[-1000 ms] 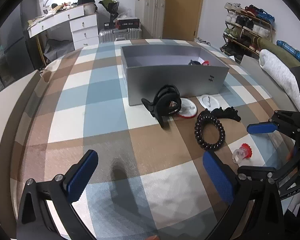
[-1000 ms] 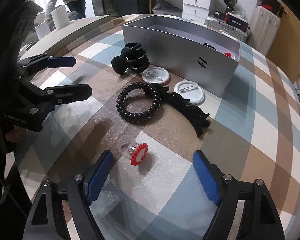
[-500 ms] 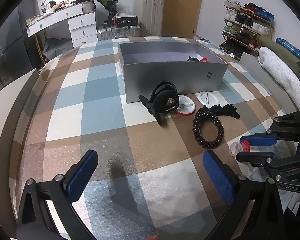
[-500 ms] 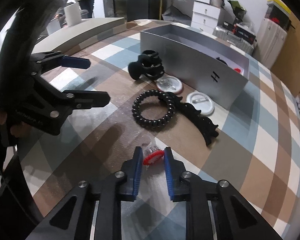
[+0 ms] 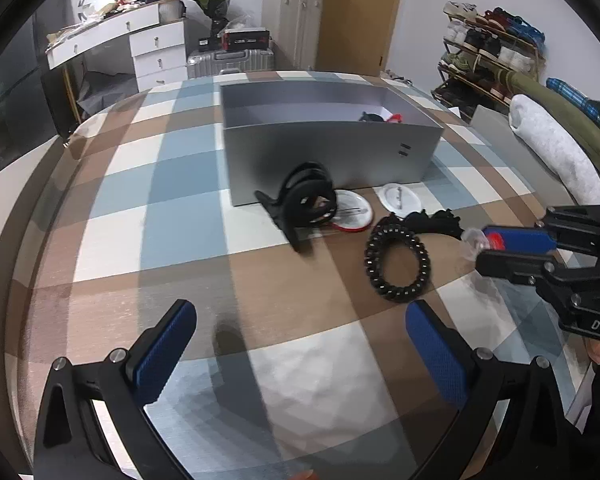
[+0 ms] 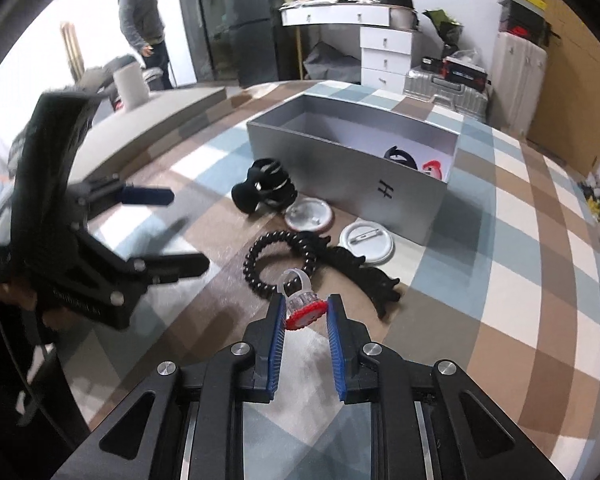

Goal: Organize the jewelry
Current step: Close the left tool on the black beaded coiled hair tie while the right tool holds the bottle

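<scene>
- Checked cloth (image 5: 188,208) covers the table, bearing a grey box (image 6: 340,168) with hair clips inside.
- Left gripper (image 5: 300,344) hovers with its jaws spread wide, nothing between them.
- Right gripper (image 6: 305,312) is clenched on a clear ring with a red top (image 6: 303,308), lifted above the black coil hair tie (image 6: 276,264).

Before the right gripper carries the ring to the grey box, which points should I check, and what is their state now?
1. Right gripper pads pinch the red-topped ring: ok.
2. Ring lifted clear of the tablecloth: ok.
3. Grey box open on top: ok.
4. Free space inside box: ok.
5. Left gripper open, holding nothing, away from the box: ok.
6. Grip firm enough for carrying: cannot tell.
</scene>
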`<move>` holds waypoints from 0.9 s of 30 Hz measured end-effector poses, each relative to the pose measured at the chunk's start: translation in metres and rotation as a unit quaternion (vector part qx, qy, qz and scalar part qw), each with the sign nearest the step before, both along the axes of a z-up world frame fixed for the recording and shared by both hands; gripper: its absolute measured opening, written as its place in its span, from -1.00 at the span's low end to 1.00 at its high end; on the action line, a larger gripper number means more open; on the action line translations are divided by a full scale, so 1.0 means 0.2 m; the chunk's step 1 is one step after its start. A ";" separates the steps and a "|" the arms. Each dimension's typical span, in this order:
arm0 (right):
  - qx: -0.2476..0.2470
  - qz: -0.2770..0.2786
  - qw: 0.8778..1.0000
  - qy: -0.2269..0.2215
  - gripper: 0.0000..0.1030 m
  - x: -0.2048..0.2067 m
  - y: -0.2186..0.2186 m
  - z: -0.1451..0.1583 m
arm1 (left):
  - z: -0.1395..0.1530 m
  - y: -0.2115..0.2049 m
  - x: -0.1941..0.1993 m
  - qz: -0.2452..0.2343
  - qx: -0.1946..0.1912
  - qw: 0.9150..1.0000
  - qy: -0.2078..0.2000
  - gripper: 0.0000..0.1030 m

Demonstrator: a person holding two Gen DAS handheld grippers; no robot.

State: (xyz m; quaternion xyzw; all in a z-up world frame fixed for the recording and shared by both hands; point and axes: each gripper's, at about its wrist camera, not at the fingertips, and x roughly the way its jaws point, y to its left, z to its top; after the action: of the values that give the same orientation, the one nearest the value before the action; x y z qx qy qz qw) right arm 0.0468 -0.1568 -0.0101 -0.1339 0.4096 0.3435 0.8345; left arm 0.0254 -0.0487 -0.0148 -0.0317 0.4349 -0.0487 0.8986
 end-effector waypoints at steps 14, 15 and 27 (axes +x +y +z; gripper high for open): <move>0.007 -0.036 0.999 -0.009 -0.62 0.05 -0.04 0.00 | 0.00 -0.04 0.09 -0.009 -0.039 0.999 0.007 0.71; 0.007 -0.038 0.999 -0.010 -0.62 0.05 -0.04 0.00 | 0.00 -0.05 0.10 -0.011 -0.041 0.999 0.010 0.59; 0.015 -0.054 0.998 -0.011 -0.62 0.07 -0.09 0.01 | -0.03 -0.16 0.15 -0.037 0.028 0.999 0.018 0.09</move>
State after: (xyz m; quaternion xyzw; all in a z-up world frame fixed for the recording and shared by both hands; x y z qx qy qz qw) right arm 0.0605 -0.1756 -0.0083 -0.1030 0.4023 0.3026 0.8579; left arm 0.0547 -0.0798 -0.0201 0.0084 0.4531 -0.0689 0.8888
